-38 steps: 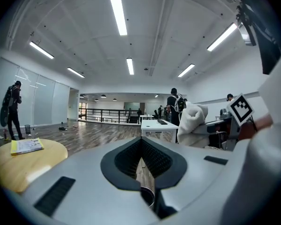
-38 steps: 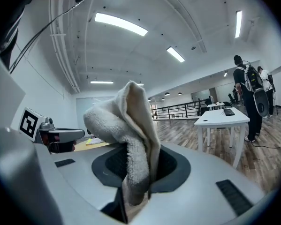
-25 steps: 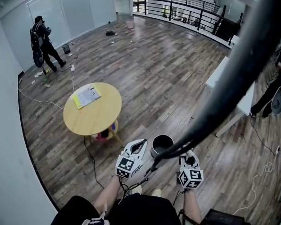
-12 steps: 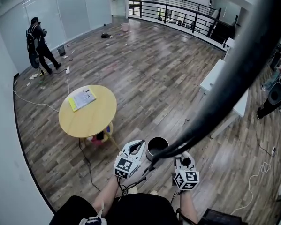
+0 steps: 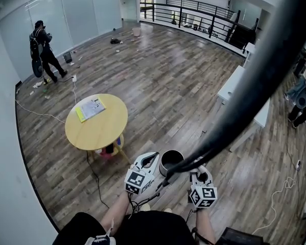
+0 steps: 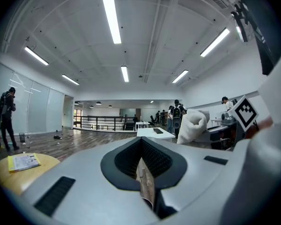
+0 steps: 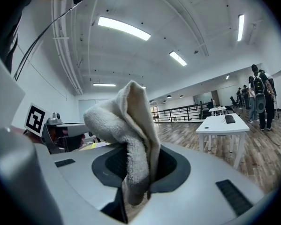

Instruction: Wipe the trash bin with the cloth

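Floor (image 5: pixel 183 86): brown wooden planks are running across the whole room.
Desk (image 5: pixel 239 93): a long white one is standing at the right, well apart from the bin.
Table (image 5: pixel 99 126): round, with a smooth pale wooden top, it is standing to the left of the bin and ahead of it.
Arms: both bare forearms are reaching forward from the person's body, roughly side by side – one on each side of the bin.
Trash bin (image 5: pixel 171 160): a dark, shiny cylinder with an open round mouth is standing upright on the floor between the two grippers.
Left gripper (image 5: pixel 151 158): it is pointing forward just beside the bin's left rim, its jaws pressing almost together with only a thin slit between the ribbed black pads, and nothing in them.
Right gripper (image 5: pixel 203 175): it is sitting near the bin on its right and closer to the person, its jaws clamping the cloth.
Cloth (image 7: pixel 131 139): white, fluffy terry is bunching up in a soft fold above the right jaws – apart from the bin.
Booklet (image 5: pixel 91 107): thin and yellow-edged, it is lying flat on the table.
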A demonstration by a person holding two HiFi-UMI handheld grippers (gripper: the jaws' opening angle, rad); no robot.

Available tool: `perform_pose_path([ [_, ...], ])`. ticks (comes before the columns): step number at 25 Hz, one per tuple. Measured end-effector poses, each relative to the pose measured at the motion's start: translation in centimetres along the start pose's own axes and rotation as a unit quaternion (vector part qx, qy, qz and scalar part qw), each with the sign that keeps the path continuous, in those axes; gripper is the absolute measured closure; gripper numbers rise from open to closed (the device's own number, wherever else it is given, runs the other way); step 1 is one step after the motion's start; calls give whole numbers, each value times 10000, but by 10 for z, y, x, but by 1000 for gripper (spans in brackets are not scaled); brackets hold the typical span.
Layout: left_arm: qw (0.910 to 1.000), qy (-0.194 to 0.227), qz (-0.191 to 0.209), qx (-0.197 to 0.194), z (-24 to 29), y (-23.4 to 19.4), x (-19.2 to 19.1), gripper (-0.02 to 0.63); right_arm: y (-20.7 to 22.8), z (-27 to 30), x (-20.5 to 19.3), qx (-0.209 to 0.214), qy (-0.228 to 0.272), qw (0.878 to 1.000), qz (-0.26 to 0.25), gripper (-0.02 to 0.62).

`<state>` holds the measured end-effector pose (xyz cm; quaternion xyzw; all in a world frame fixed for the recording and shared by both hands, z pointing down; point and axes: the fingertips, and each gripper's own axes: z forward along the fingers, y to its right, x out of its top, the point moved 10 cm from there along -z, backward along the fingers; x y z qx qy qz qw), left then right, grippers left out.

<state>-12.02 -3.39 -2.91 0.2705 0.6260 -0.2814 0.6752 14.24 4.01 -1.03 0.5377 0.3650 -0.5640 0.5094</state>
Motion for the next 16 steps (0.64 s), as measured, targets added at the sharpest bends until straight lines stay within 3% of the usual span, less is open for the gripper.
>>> perform_pose_path([
  [16, 10000, -7, 24, -93, -4, 12, 4, 611, -1, -11, 0, -68, -3, 10000, -7, 500],
])
